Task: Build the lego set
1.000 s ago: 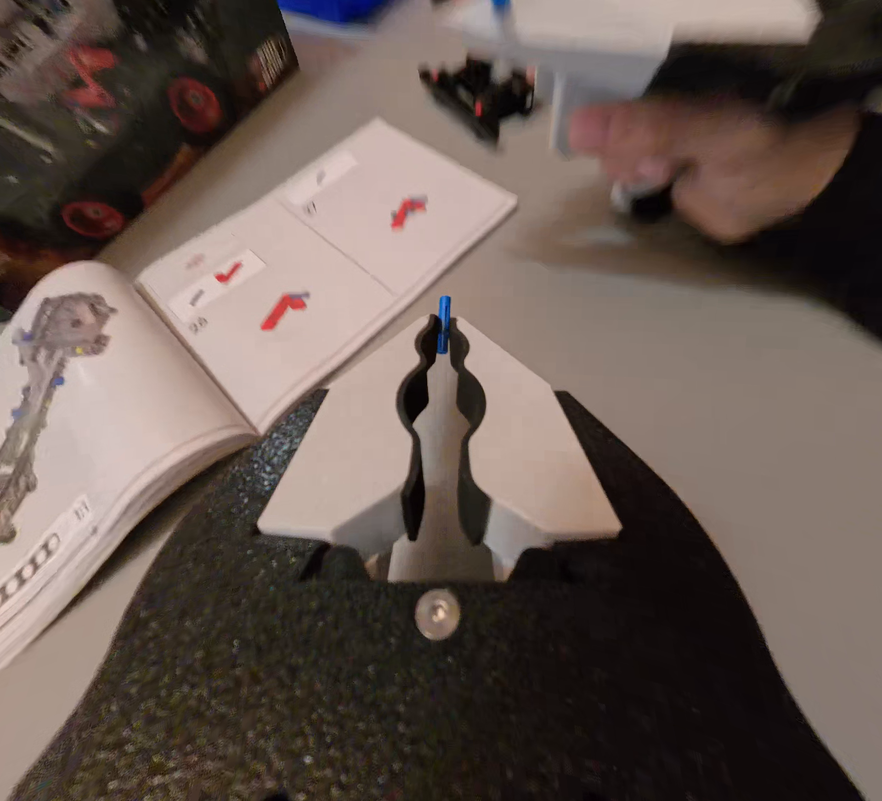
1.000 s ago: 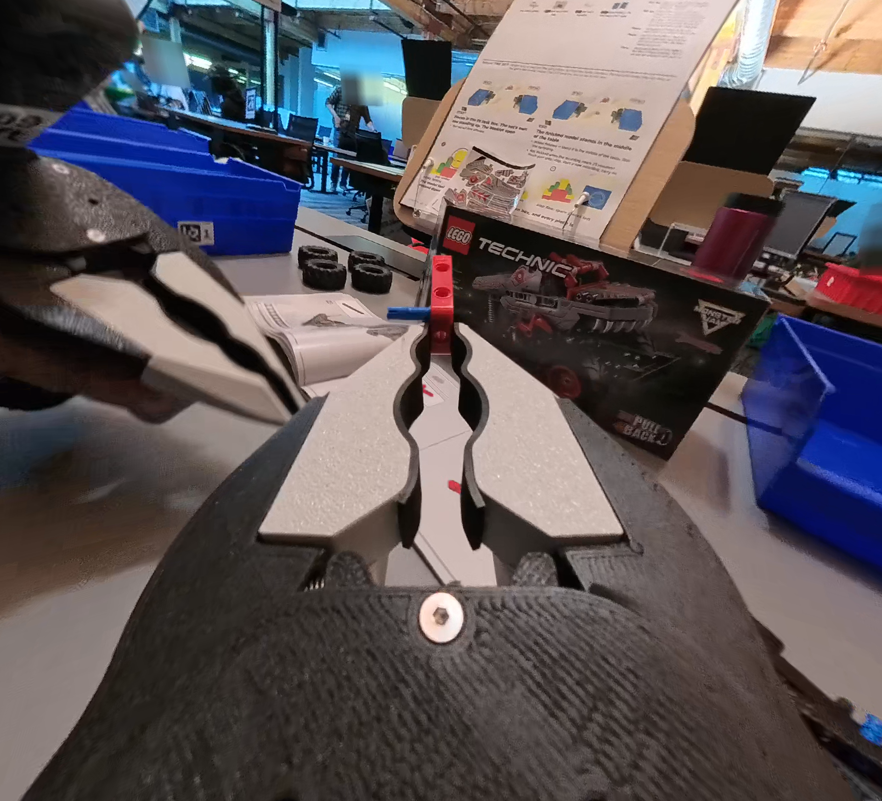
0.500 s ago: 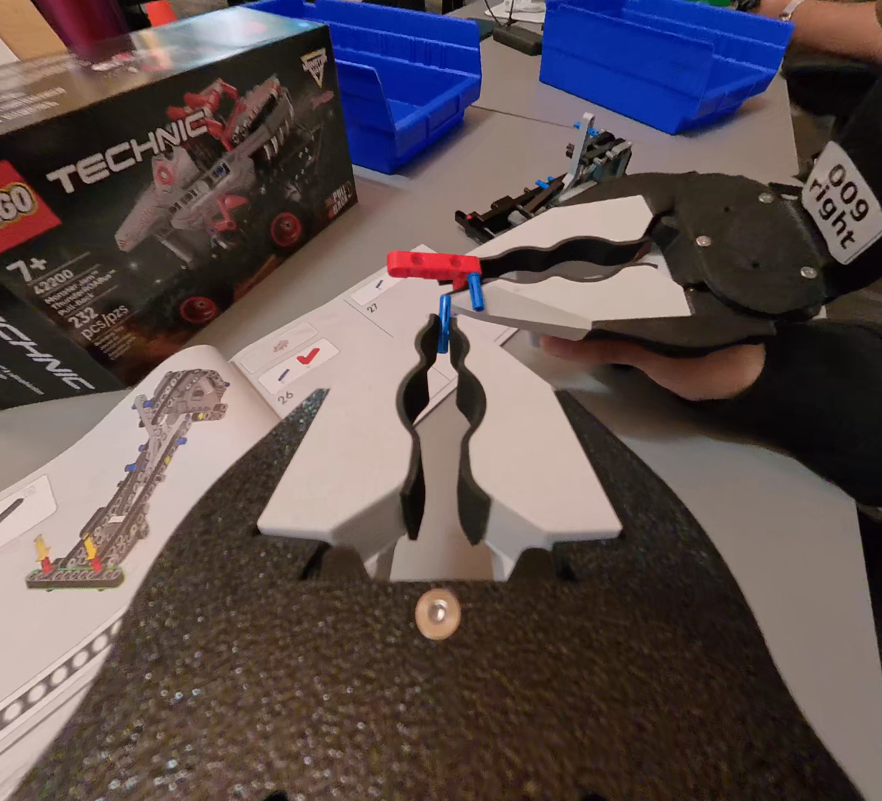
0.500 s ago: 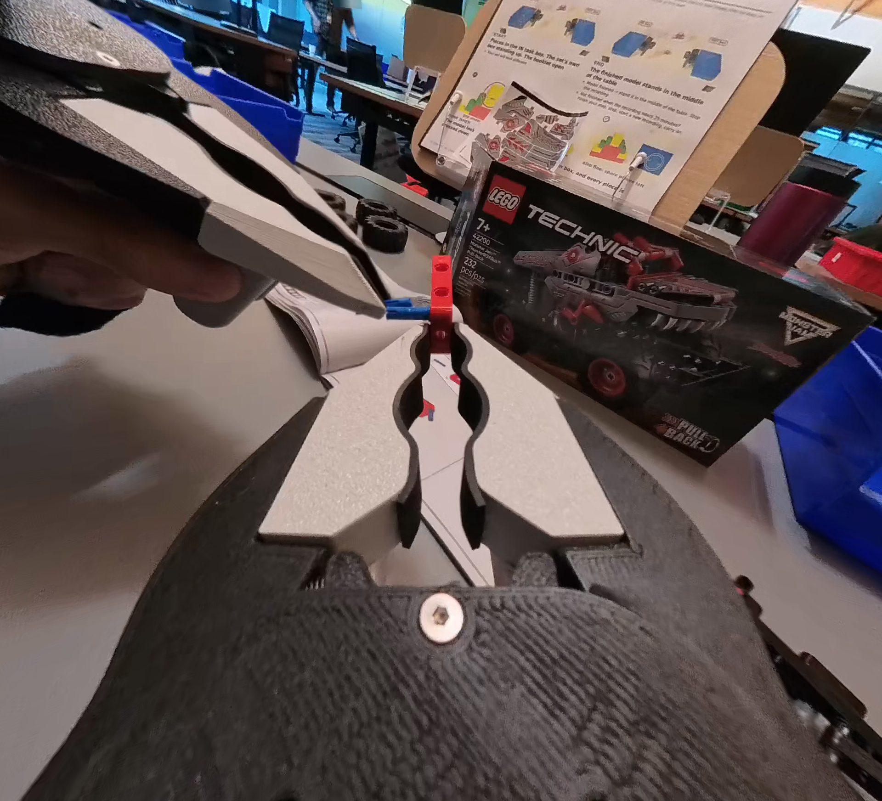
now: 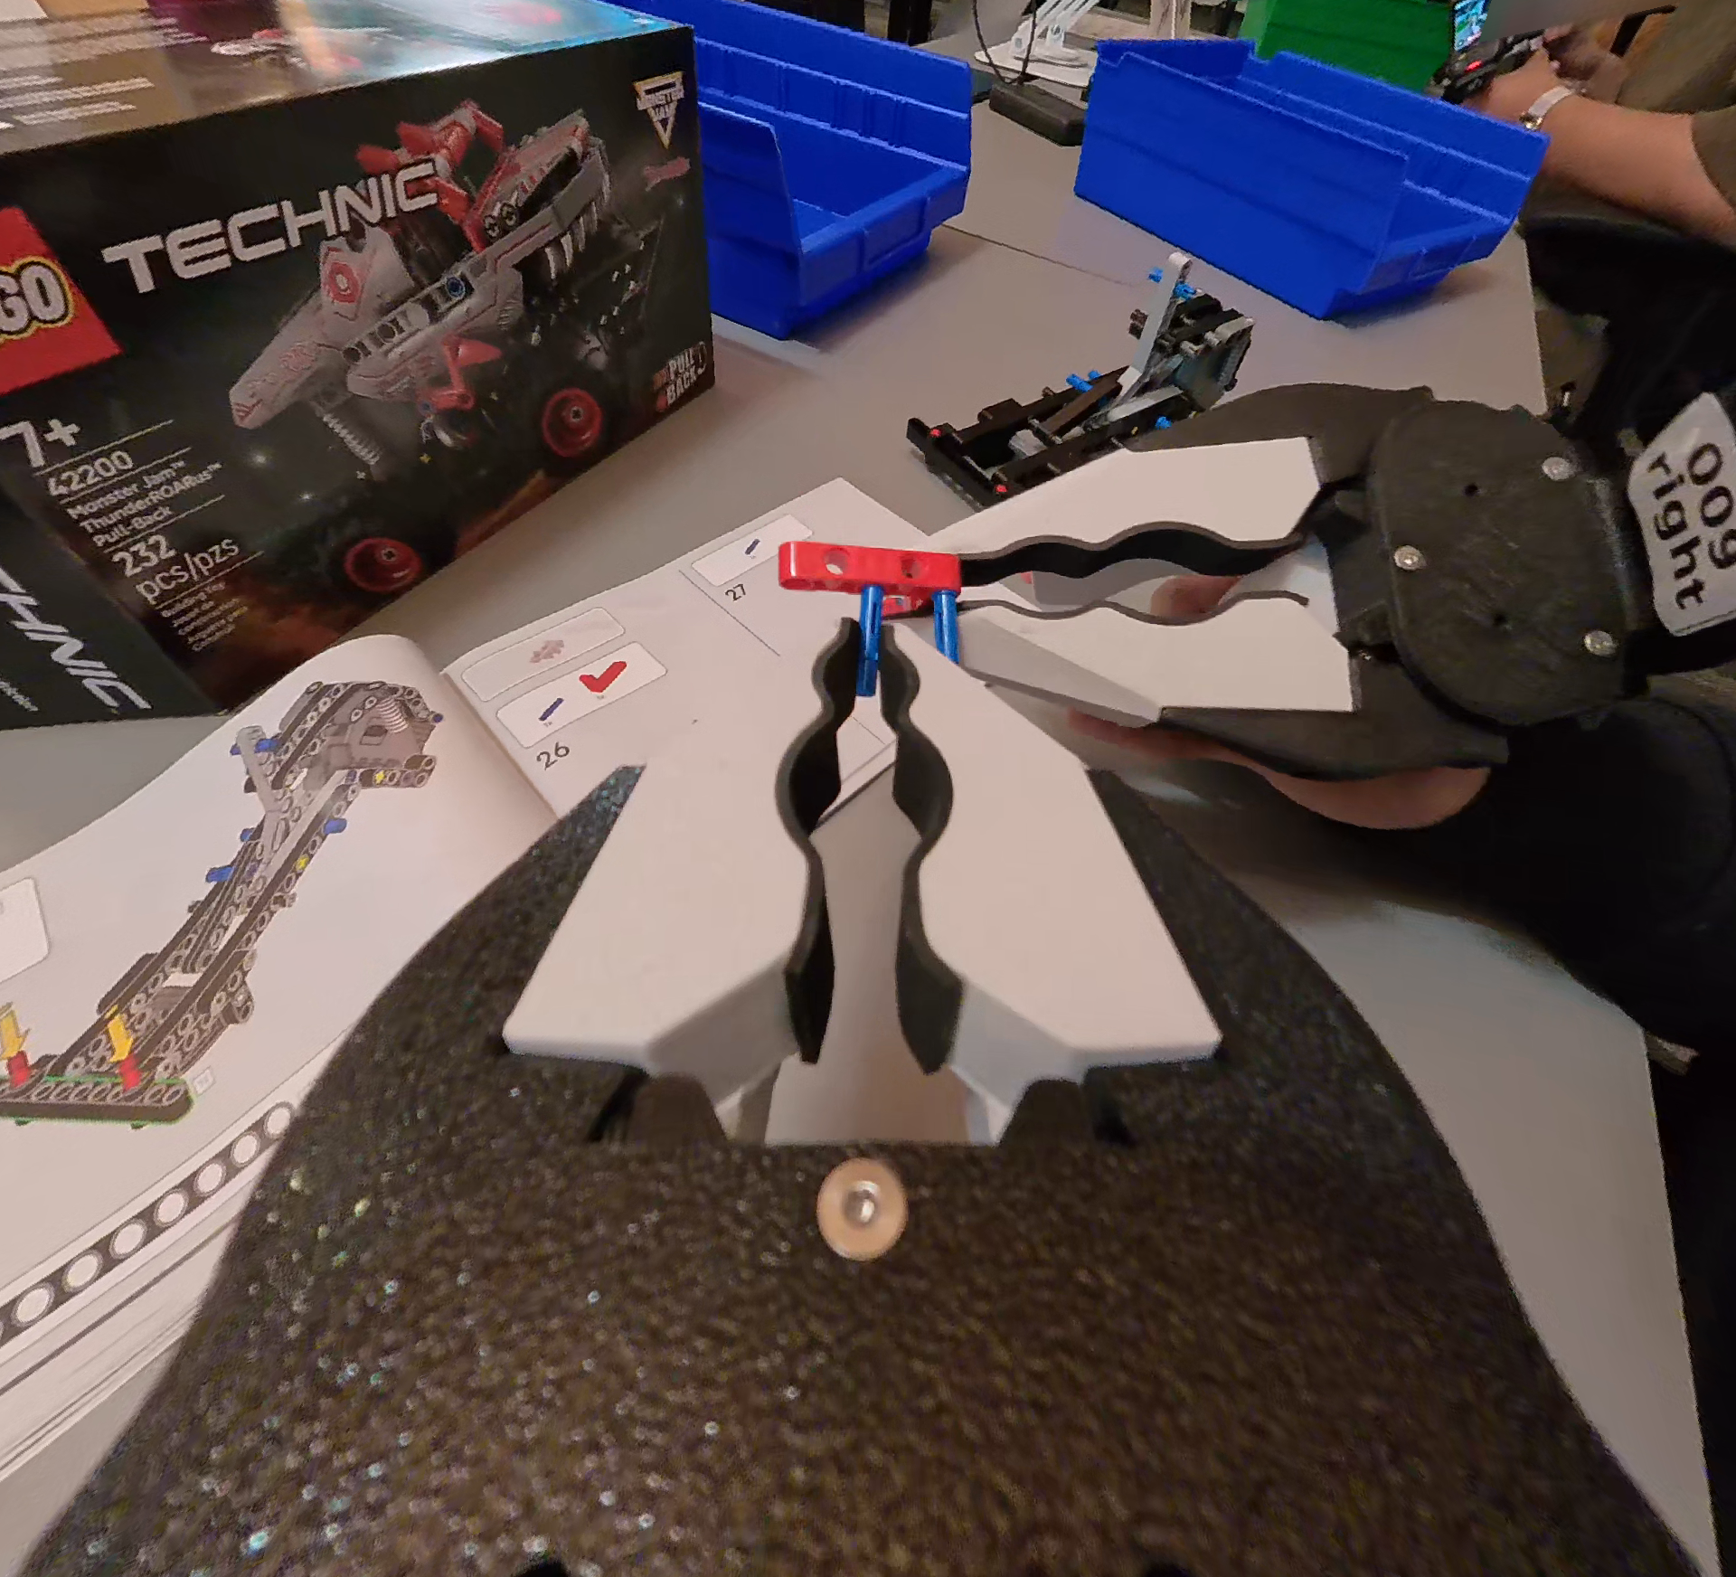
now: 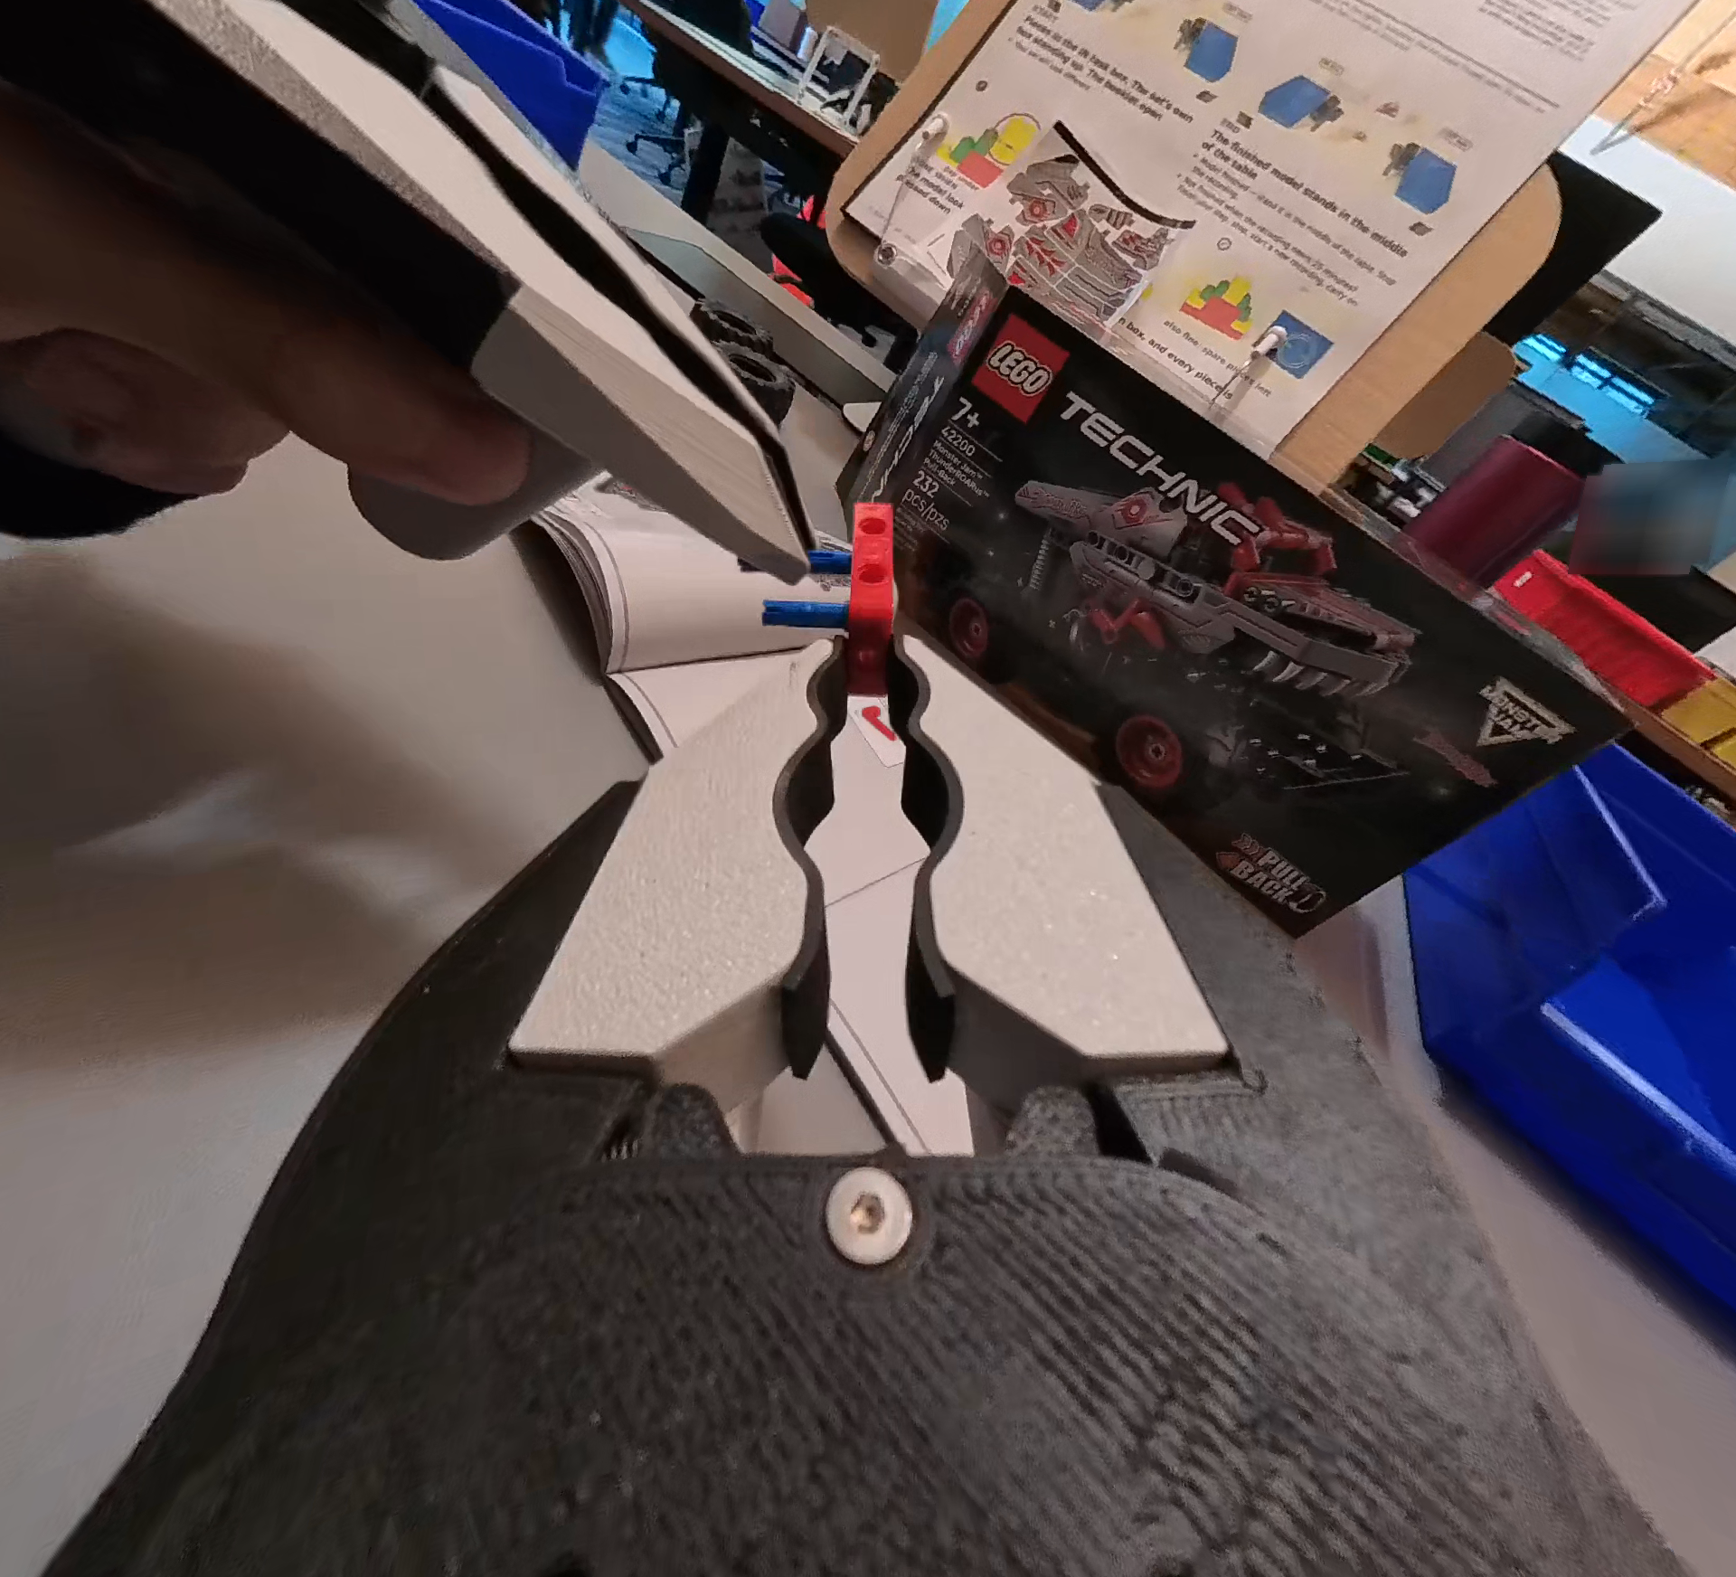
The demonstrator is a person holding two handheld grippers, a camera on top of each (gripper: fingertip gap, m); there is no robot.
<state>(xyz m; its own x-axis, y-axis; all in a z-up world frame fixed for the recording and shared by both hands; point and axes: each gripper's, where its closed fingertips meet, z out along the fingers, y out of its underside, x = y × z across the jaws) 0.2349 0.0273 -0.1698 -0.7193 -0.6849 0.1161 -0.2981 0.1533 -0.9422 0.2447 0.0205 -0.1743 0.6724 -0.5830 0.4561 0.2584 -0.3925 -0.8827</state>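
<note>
Left tongs (image 5: 869,649) pinch a small blue plastic pin (image 5: 870,628) entering the red holed beam (image 5: 869,567) clamped by right tongs (image 6: 869,668); next, press it home squarely.

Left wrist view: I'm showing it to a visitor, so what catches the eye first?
Dead centre, the right gripper holds a red beam while the left gripper pinches a blue pin at its underside; a second blue pin already hangs there. The set's box looms at left.
</note>
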